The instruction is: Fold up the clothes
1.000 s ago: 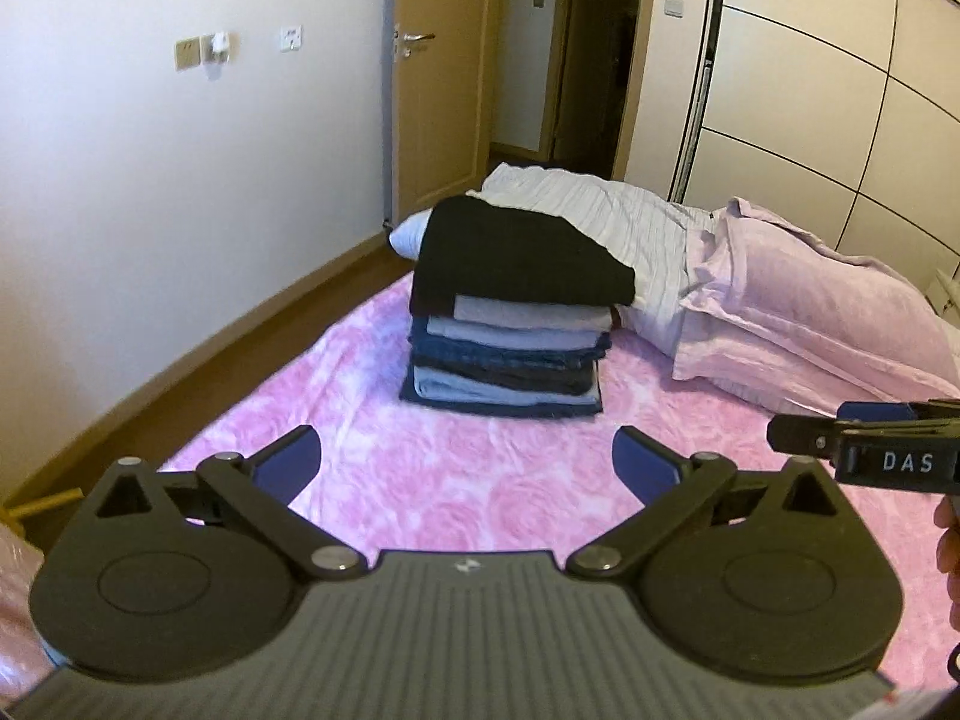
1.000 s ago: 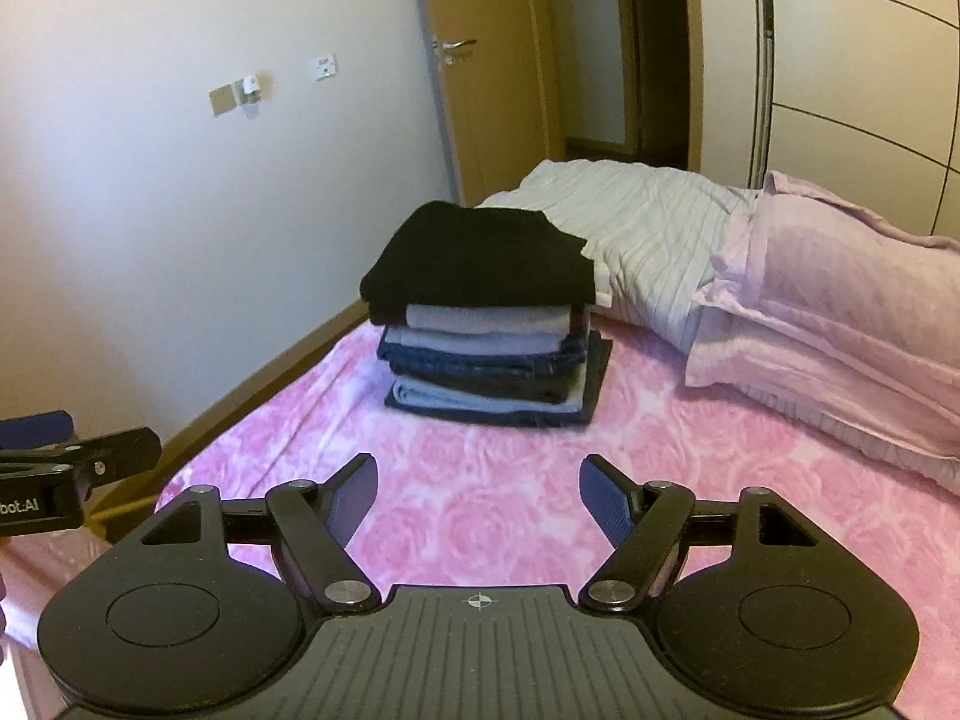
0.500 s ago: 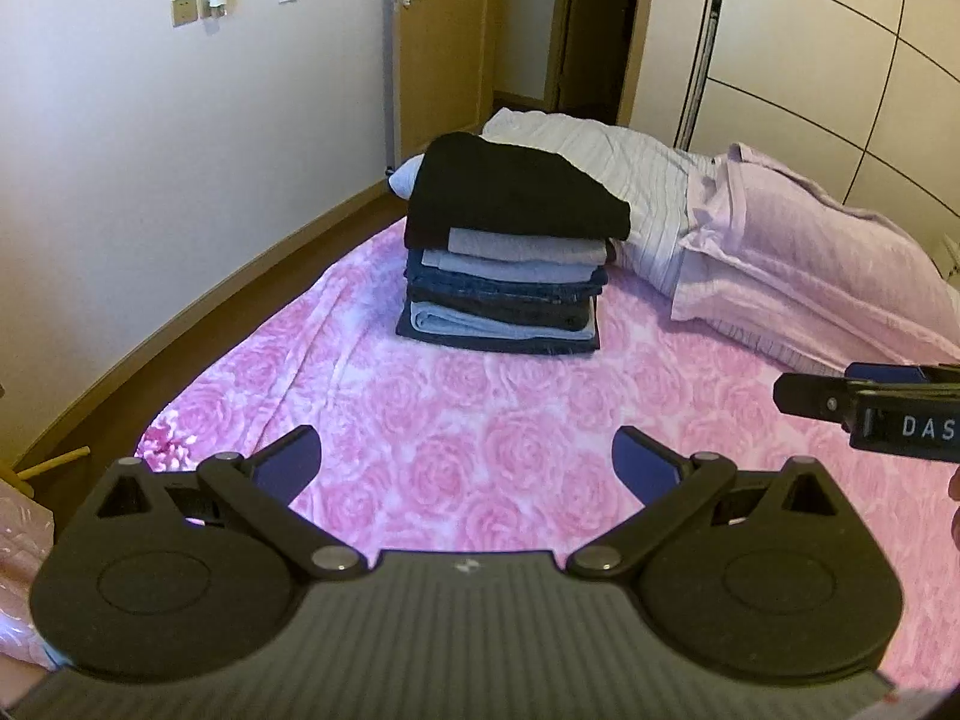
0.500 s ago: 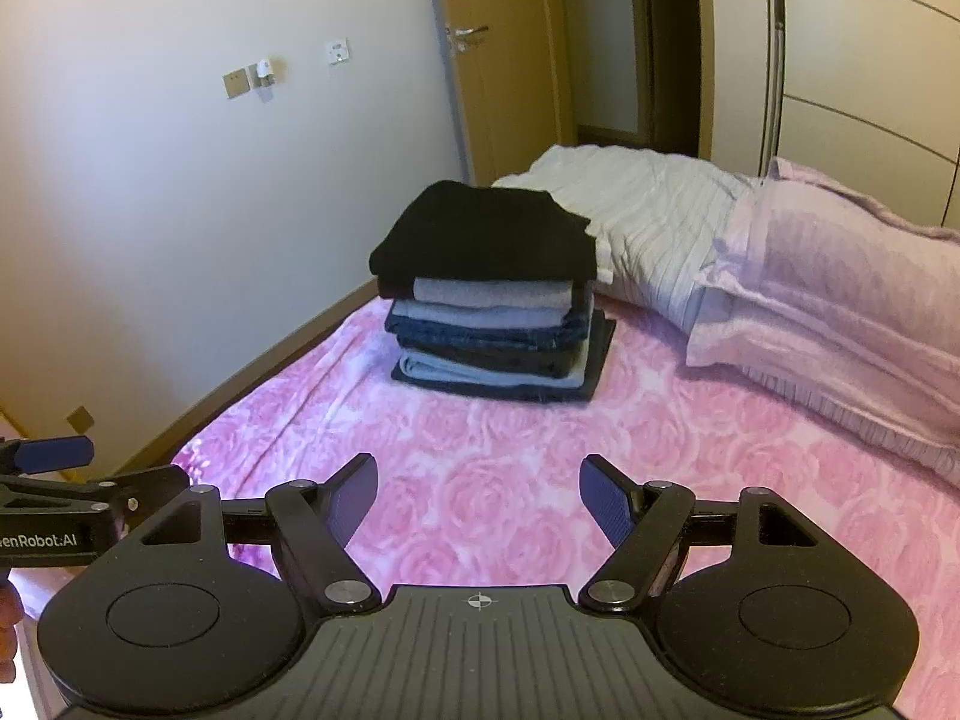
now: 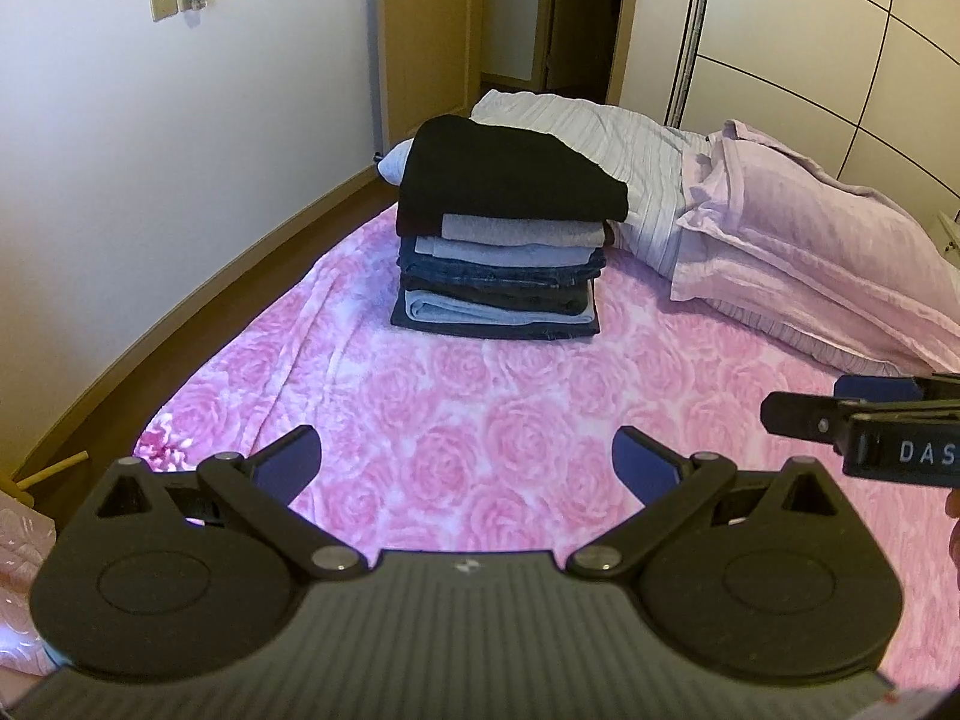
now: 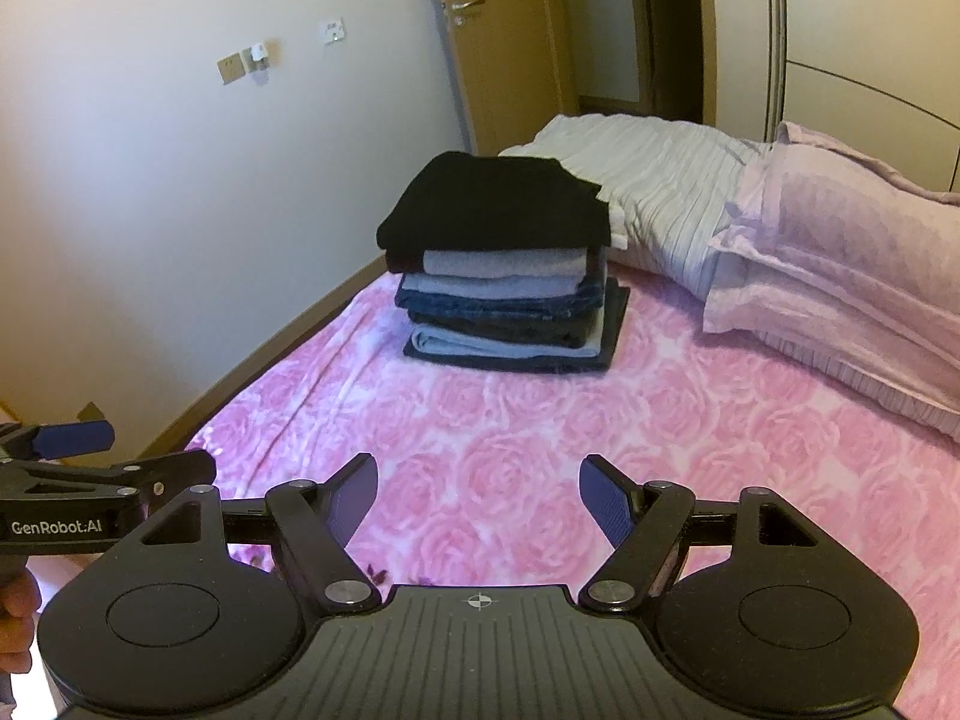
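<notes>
Your stack of folded clothes (image 5: 501, 258) sits on the pink rose-patterned bedspread (image 5: 456, 420), at about 12 o'clock from both grippers and well apart from them. A black garment (image 5: 510, 180) lies on top, draping slightly over the layers below; beneath it are grey pieces, then dark denim, a pale blue piece and a dark one at the bottom. The edges look fairly square.

At 1 o'clock from the stack, touching or just behind it, lies a white striped pillow (image 5: 624, 138), and farther round at 2 to 3 o'clock a pale lilac pillow (image 5: 810, 240).

Your left gripper (image 5: 467, 465) hovers over the bedspread with its jaws spread wide and nothing between them. Your right gripper (image 6: 478, 495) is likewise wide open and empty, above the near part of the bed. Each one shows at the edge of the other's view: the right at 3 o'clock in the left wrist view, the left at 9 o'clock in the right wrist view.

Beyond the bed, a cream wall (image 5: 180, 138) runs along 9 to 11 o'clock, a wooden door (image 5: 420, 30) stands at 12, and wardrobe panels (image 5: 810, 48) fill 1 to 2 o'clock.
</notes>
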Tool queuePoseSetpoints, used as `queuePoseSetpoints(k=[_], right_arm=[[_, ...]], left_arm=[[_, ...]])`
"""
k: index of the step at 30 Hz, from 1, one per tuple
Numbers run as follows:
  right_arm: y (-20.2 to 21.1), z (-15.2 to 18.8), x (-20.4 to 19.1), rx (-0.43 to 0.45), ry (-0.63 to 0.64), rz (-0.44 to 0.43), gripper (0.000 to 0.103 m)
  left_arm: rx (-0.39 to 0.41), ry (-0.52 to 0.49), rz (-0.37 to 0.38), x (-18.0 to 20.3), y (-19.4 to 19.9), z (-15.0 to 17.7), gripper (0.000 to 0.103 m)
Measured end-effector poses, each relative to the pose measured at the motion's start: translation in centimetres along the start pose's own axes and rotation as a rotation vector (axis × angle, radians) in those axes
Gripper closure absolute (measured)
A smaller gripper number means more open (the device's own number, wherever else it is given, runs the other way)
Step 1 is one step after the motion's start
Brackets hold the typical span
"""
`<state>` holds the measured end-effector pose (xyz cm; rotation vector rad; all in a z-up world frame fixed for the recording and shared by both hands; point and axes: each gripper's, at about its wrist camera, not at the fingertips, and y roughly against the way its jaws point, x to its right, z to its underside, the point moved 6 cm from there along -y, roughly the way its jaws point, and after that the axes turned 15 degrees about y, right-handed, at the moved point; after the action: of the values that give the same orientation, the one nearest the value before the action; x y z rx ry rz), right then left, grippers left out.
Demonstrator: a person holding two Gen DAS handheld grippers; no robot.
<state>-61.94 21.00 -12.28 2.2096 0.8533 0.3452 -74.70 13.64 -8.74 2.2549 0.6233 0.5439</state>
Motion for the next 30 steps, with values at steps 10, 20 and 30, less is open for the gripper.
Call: queuePoseSetpoints(k=[10,20,30], right_arm=[[-0.7,0.5,-1.1,-0.023,0.014,-0.007,0.032],[-0.9,0.7,-1.4,-0.027,0.015,-0.007,0.032],[-0.7,1.0,-1.1,-0.029,0.009,-0.004,0.032]], left_arm=[[-0.011,0.008,-0.007,-0.5,-0.5,0.2,0.001],[-0.013,0.009,-0.004,-0.5,-0.5,0.3,0.001],[-0.012,0.003,0.001,0.0,-0.4,0.5,0.001]])
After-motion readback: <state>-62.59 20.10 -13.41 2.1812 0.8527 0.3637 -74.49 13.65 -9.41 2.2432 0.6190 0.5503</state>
